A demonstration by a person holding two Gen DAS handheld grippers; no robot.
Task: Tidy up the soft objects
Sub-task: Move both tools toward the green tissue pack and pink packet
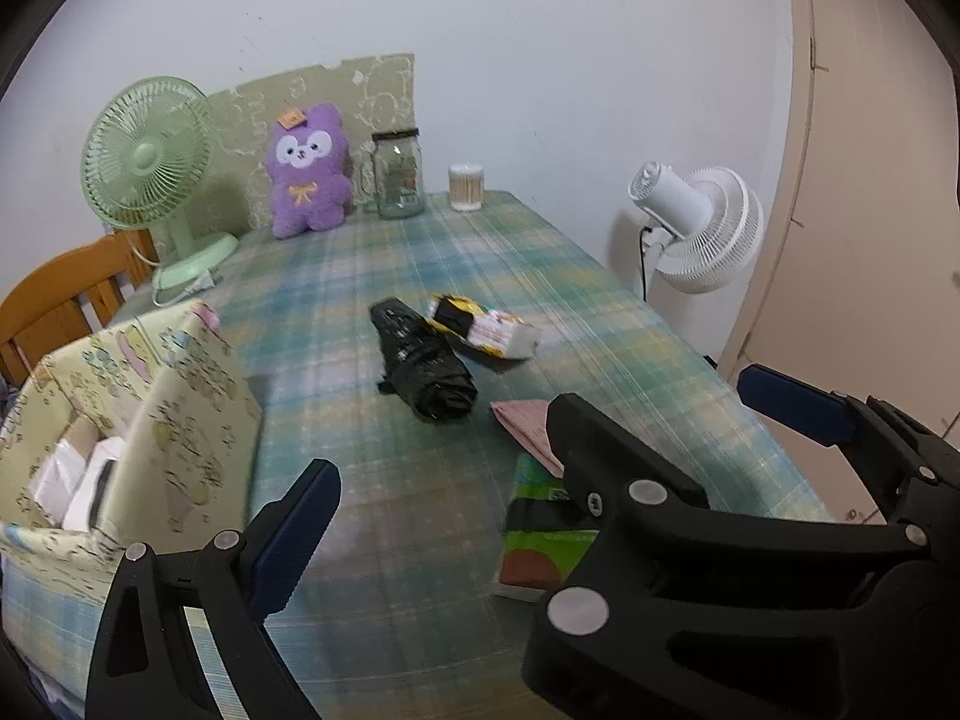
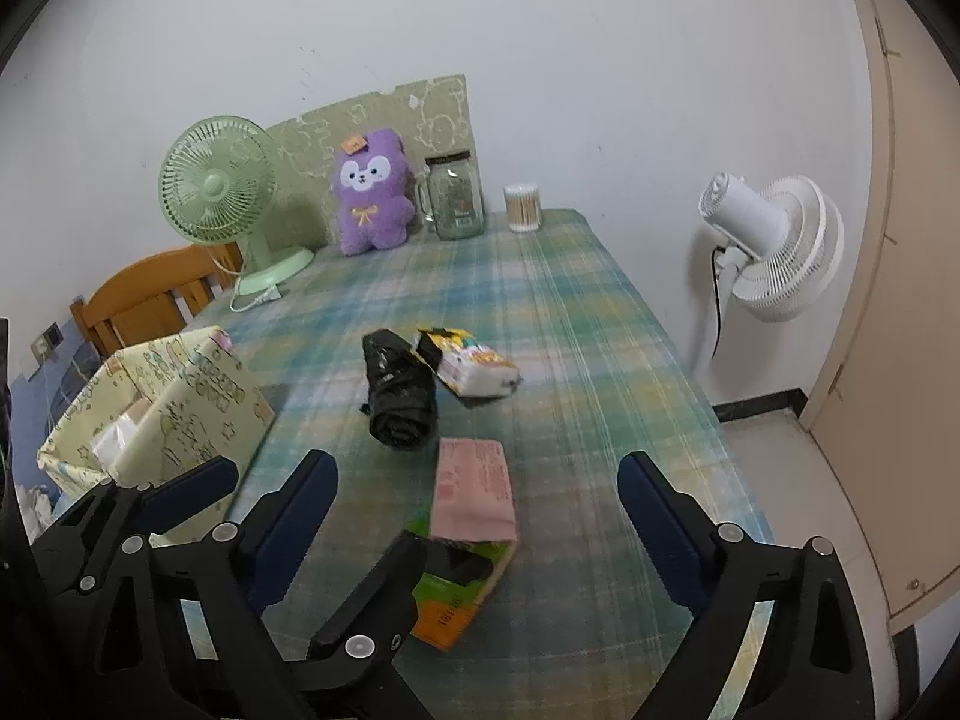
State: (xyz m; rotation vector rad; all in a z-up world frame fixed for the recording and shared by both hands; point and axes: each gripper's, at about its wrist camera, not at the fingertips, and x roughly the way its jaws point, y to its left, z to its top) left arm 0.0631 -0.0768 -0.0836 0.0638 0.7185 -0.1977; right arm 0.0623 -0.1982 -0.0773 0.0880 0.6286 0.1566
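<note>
On the plaid tablecloth lie a black rolled bag (image 1: 426,366) (image 2: 396,396), a yellow-and-white tissue pack (image 1: 486,330) (image 2: 474,366), a pink pack (image 2: 474,492) (image 1: 522,420) and a green packet (image 2: 456,594) (image 1: 540,540) partly under it. A patterned fabric box (image 1: 180,408) (image 2: 180,408) at the left holds white items. A purple plush (image 1: 306,174) (image 2: 372,192) leans at the back. My right gripper (image 2: 477,510) is open, with the pink pack showing between its fingers and untouched. My left gripper (image 1: 474,516) is open and empty. The right gripper's body hides its right finger.
A green desk fan (image 1: 150,162), a glass jar (image 1: 399,174) and a tub of cotton swabs (image 1: 467,186) stand along the back wall. A white floor fan (image 2: 774,246) stands past the table's right edge. A wooden chair (image 2: 156,294) is at the left and a door (image 2: 900,300) at the right.
</note>
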